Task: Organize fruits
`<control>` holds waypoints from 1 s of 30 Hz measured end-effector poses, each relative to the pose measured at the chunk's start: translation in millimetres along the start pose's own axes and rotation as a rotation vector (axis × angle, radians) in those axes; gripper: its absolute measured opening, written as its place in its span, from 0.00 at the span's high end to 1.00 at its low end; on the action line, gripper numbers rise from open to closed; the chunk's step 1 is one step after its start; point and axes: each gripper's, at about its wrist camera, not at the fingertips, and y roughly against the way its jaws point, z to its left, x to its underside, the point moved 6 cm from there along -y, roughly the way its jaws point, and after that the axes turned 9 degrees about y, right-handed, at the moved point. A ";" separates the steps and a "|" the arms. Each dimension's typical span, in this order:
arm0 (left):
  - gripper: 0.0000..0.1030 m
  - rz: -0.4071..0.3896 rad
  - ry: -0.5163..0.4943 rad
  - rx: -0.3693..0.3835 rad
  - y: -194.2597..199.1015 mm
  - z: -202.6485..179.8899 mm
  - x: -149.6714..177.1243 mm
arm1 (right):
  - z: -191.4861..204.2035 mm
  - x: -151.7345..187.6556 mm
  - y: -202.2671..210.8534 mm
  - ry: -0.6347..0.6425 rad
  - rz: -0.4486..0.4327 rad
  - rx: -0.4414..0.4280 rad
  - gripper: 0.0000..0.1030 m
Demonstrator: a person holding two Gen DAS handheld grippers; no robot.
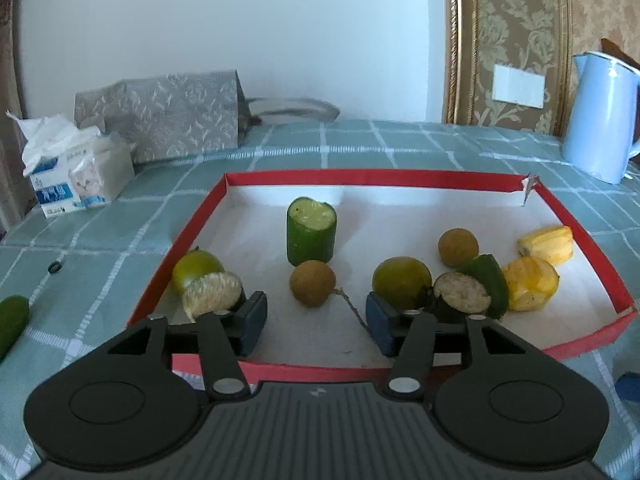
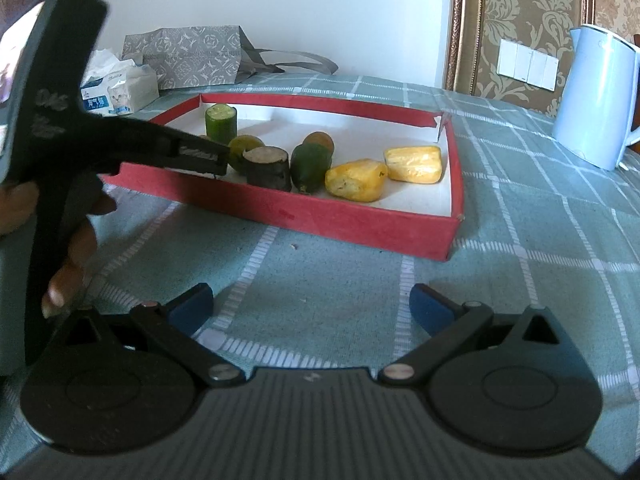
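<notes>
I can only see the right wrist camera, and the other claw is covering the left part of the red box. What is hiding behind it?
Observer: A small round brown fruit lies on the white floor of the red cardboard box, just ahead of the open left claw and not gripped.
Operator: Is anything next to it?
Observer: A pale peeled citrus piece sits in front of a round green fruit in the box's near left corner.
Operator: Is any fruit outside the box?
Observer: Yes, a dark green fruit lies on the checked tablecloth left of the box. Only its end shows.
</notes>
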 end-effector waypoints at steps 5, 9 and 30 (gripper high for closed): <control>0.33 -0.053 -0.012 -0.023 18.9 0.2 3.3 | -2.2 -2.1 3.3 0.016 -0.019 0.005 0.00; 0.23 -0.108 0.035 -0.017 47.0 7.6 5.5 | -5.5 -6.2 17.4 -0.007 -0.110 0.026 0.00; 0.17 -0.067 0.174 -0.097 107.7 42.2 43.5 | -30.2 -14.6 41.0 -0.184 -0.180 0.256 0.00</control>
